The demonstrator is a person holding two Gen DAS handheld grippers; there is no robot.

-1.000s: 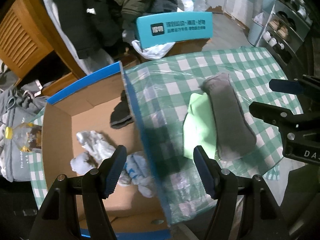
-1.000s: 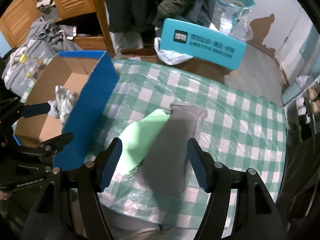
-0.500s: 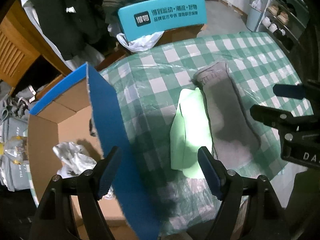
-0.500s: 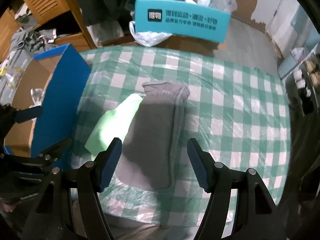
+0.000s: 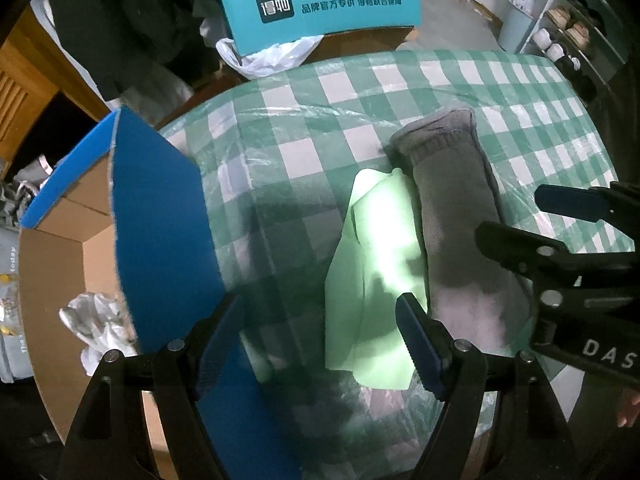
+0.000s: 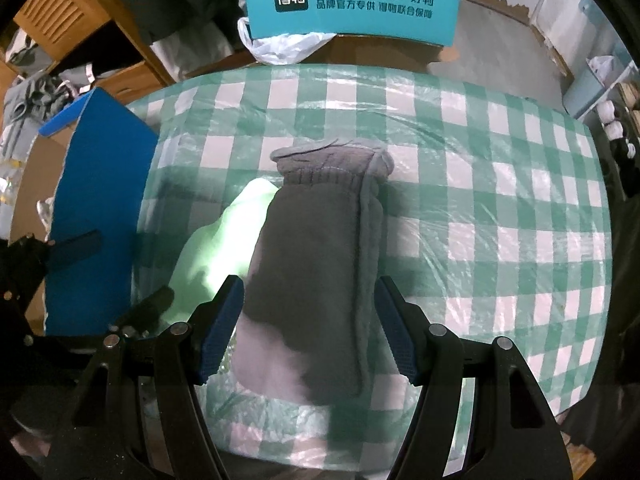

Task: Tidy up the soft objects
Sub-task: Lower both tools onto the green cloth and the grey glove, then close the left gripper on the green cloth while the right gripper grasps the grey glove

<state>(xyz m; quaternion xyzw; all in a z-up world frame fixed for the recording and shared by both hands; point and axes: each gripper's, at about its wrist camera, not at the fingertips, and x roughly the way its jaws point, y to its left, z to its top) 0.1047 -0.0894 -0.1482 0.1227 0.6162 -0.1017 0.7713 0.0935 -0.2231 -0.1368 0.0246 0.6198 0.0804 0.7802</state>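
A folded grey knit cloth (image 6: pixel 320 260) lies on the green-checked table (image 6: pixel 500 200), with a light green cloth (image 6: pixel 224 248) against its left side. Both also show in the left wrist view, the grey cloth (image 5: pixel 456 216) and the green cloth (image 5: pixel 372 280). My right gripper (image 6: pixel 308 328) is open and empty, its fingers straddling the grey cloth's near end. My left gripper (image 5: pixel 320 340) is open and empty, just left of the green cloth, next to the box flap. A cardboard box (image 5: pixel 60 272) at the left holds white crumpled cloth (image 5: pixel 96 324).
The box's blue flap (image 5: pixel 160 232) stands upright along the table's left edge. A teal box with printed text (image 6: pixel 352 0) and a white plastic bag (image 6: pixel 280 44) sit beyond the table's far edge. Dark clothes and wooden furniture lie behind. Shelves with shoes stand at the right.
Both grippers moved right and forward over the table. The left view shifted from over the box toward the green cloth. The right gripper closed in on the grey cloth. Both stayed open.
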